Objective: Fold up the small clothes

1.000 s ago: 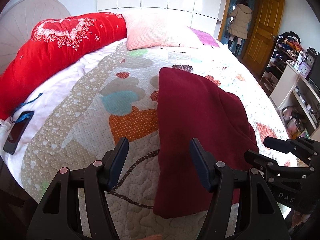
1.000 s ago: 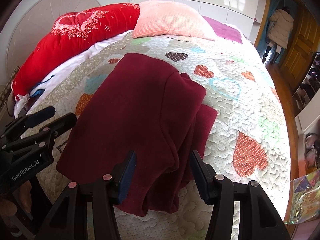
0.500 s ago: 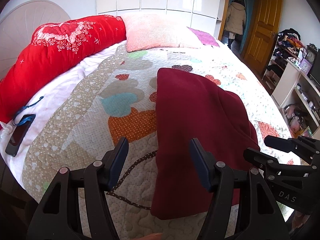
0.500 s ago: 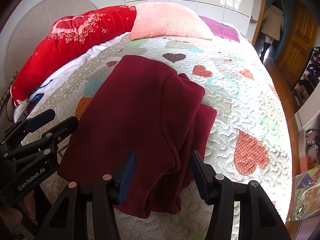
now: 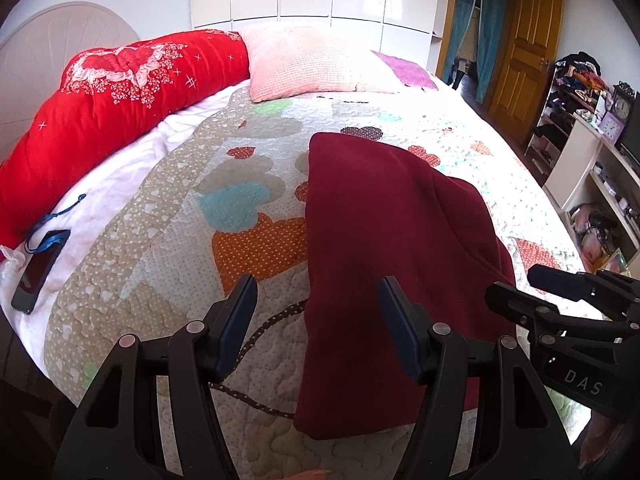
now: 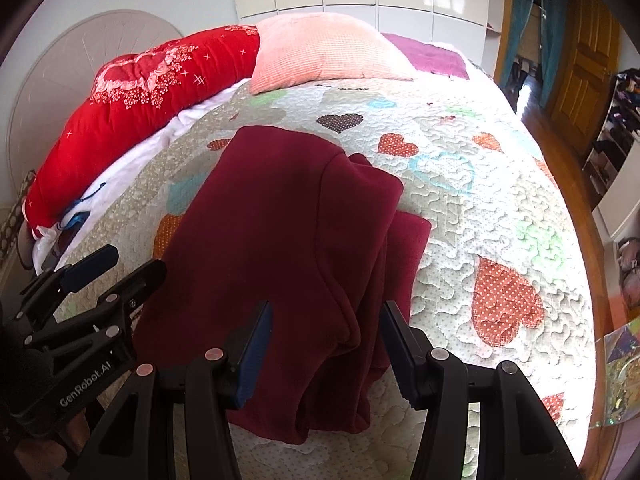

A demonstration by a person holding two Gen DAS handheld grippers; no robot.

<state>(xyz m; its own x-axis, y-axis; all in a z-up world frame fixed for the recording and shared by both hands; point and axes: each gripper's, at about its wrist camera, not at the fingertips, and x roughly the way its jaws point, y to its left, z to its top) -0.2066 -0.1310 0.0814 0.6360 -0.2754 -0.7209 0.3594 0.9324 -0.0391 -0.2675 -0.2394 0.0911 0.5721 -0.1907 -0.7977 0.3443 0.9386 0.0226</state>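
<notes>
Round bed, heart-patterned quilt (image 5: 248, 248) as landmark. At the quilt's far edge: a long red bolster (image 5: 116, 96) curving along the left rim, a pink pillow (image 5: 308, 64) just beside it, a purple cushion (image 5: 408, 74) touching the pillow's right end. Off the quilt's left edge, on the white sheet, a dark phone (image 5: 38, 270) with a blue lanyard lies below the bolster's near end. Beyond the quilt's far right, a wooden door (image 5: 524, 60) and open shelves crowded with clutter (image 5: 572, 92). White wardrobe fronts behind the pillow.

Maroon garment (image 6: 288, 248) lies flat on the quilt's near half, right of centre in the left wrist view. Already folded lengthwise: one layer lapped over another, with a second lower layer showing along its right side. Long axis runs from the quilt's near edge toward the pillow; narrower rounded end points away, toward the pillow, and the hem end points to the near edge. Nothing lies on top of it.

Left gripper (image 5: 318, 308) hovers over the garment's left edge, jaws spread apart, nothing between the pads; a dotted brown heart outline on the quilt shows beneath it. Right gripper (image 6: 326, 332) hangs over the garment's near right part, above the lapped fold, jaws parted and clear of the cloth. Each gripper shows at the side of the other's view.
</notes>
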